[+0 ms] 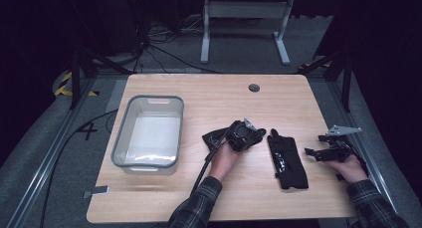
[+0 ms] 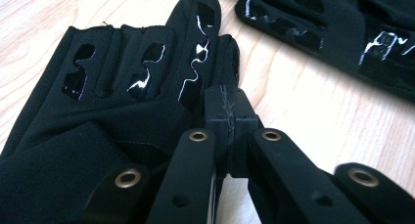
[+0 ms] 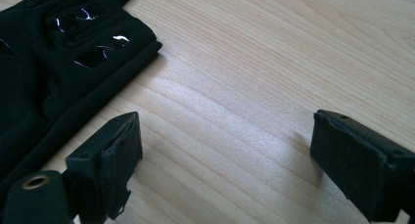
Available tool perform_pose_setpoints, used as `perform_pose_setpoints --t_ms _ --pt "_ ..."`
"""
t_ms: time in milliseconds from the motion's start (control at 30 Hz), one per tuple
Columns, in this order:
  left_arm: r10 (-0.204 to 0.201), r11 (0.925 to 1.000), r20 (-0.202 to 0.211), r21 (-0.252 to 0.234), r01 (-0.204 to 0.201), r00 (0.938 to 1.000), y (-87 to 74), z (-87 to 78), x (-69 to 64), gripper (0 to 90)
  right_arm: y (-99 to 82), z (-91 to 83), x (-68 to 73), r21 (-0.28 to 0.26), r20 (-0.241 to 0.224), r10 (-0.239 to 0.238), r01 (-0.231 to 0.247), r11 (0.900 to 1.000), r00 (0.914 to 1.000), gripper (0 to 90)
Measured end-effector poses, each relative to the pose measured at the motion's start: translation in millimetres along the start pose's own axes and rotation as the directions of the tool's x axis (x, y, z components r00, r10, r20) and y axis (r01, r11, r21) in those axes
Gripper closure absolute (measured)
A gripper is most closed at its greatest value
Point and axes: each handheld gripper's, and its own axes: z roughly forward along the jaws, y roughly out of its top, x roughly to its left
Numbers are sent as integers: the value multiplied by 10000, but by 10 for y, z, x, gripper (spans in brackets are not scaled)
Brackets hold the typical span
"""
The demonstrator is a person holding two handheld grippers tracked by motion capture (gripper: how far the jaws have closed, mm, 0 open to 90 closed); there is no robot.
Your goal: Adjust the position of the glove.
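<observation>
Left tool: the left tool [image 2: 230, 111] is clenched, its jaws pinched together on the edge of a black fabric glove with glossy cut-out patches [image 2: 122, 101], beside the finger ends
Held glove: it lies on the pale wooden surface [image 1: 209, 96], between the grey plastic bin [image 1: 149, 132] and the second glove, under the left tool [image 1: 245, 134] in the high view
Second glove: a matching black glove [image 1: 287, 161] lies flat on the surface, apart from the first, near the right tool
Right tool: the right tool [image 3: 225, 160] is released — jaws wide apart, bare wood between them, the second glove [image 3: 58, 62] just off to one side
Risk, grip: the pinch looks to catch only a thin edge of cloth — a quick lift could let the glove slide out
Risk, drape: limp fabric hanging from one point may drag on the bin's rim and fall outside
Risk, neighbour: the gloves lie near each other, so a sweep could shove the second one askew
</observation>
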Motion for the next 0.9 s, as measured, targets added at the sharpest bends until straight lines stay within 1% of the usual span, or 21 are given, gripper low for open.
perform_pose_setpoints --t_ms 67,200,267,333,400,467,500,567,667,700,767,833,900 --pt "6 10000 104 -47 -5 9999 9 17 -25 900 0 0 0 0 1 3 -3 10000 10000 124" --pt "79 10000 109 5 -79 9999 19 21 -39 900 0 0 0 -1 2 2 -2 10000 10000 124" --pt "55 9999 129 -106 -54 9999 16 15 -28 899 0 0 0 0 -1 -1 1 10000 10000 124" --pt "28 10000 82 -64 -27 10000 24 -20 -31 898 0 0 0 1 -1 2 -2 10000 10000 124" --pt "29 9999 48 -170 -28 10000 33 -69 -23 898 0 -2 -2 10 -8 8 -8 10000 10000 124" --pt "33 9999 -179 -166 -36 9998 36 -185 19 899 0 -2 -1 10 -8 8 -8 10000 10000 124" --pt "33 9999 -179 -166 -36 9998 36 -185 19 899 0 -2 -1 10 -8 8 -8 10000 10000 124" --pt "-81 9997 -447 -225 71 9990 13 -304 86 899 0 -2 -2 11 -9 7 -7 10000 10000 124" --pt "-240 9993 -829 -310 215 9963 -29 -423 177 899 0 -2 -1 11 -7 8 -8 10000 10000 124" --pt "-389 9988 -952 -349 357 9947 -50 -470 223 899 1 -2 -1 10 -9 8 -8 10000 10000 124" --pt "-657 9969 -1114 -499 604 9916 -90 -523 303 899 1 -2 -1 9 -8 8 -8 10000 10000 124" --pt "-868 9954 -1331 -509 807 9873 -132 -563 389 899 0 -2 -1 9 -7 8 -8 10000 10000 124" --pt "-1076 9936 -1447 -501 1013 9836 -168 -579 452 899 1 -2 -1 8 -8 9 -9 10000 10000 124"
